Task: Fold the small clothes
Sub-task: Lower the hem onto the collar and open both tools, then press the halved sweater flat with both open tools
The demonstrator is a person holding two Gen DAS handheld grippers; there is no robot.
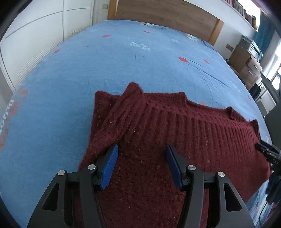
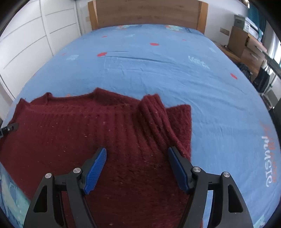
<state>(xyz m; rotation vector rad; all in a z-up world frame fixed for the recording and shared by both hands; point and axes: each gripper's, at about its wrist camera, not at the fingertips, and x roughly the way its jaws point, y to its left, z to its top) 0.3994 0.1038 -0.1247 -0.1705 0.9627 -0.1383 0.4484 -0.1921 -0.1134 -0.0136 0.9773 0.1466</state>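
A dark red knitted sweater lies flat on the blue bedsheet. Its left sleeve is folded inward over the body. My left gripper is open and empty just above the sweater's left part. In the right wrist view the same sweater shows with its right sleeve folded inward. My right gripper is open and empty over the sweater's right part. The right gripper's tip also shows at the right edge of the left wrist view.
The wooden headboard stands at the far end of the bed. White wardrobe doors line the left side. Cardboard boxes and dark bags stand at the right of the bed.
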